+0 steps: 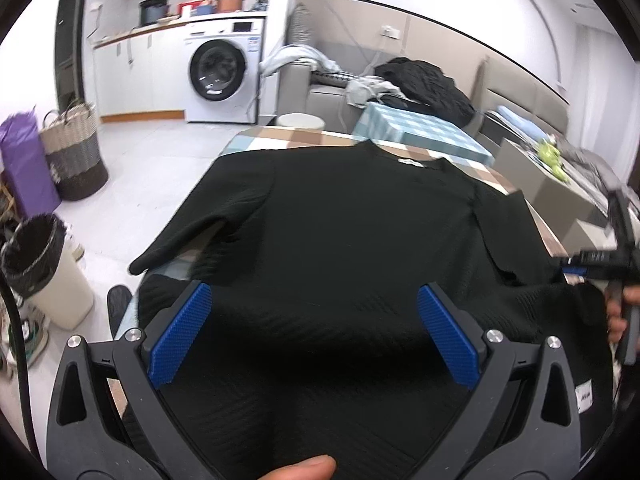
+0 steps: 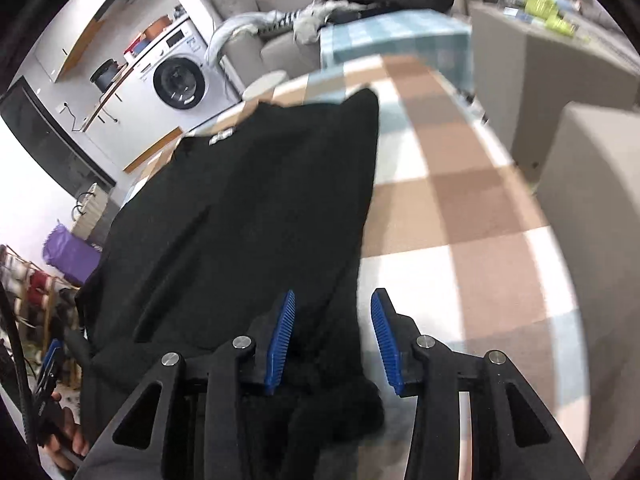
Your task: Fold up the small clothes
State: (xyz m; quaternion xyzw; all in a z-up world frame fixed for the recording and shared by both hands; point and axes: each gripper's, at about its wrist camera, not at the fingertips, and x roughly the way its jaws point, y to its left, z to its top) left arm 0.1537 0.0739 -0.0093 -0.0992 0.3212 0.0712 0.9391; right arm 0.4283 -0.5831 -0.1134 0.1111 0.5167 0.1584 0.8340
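Where sweater point(image 2: 240, 208) lies; right gripper point(image 2: 332, 340) tilted, agape

The sweater point(image 1: 340, 240) lay spread on the table point(image 2: 460, 208), collar toward the far edge. Beyond that edge stood a stool point(image 1: 301, 121) and a sofa point(image 1: 320, 92) heaped with clothes. A washing machine point(image 1: 224, 68) stood left of the sofa, with a basket point(image 1: 74, 152) and a bin point(image 1: 44, 268) on the floor left of the table.
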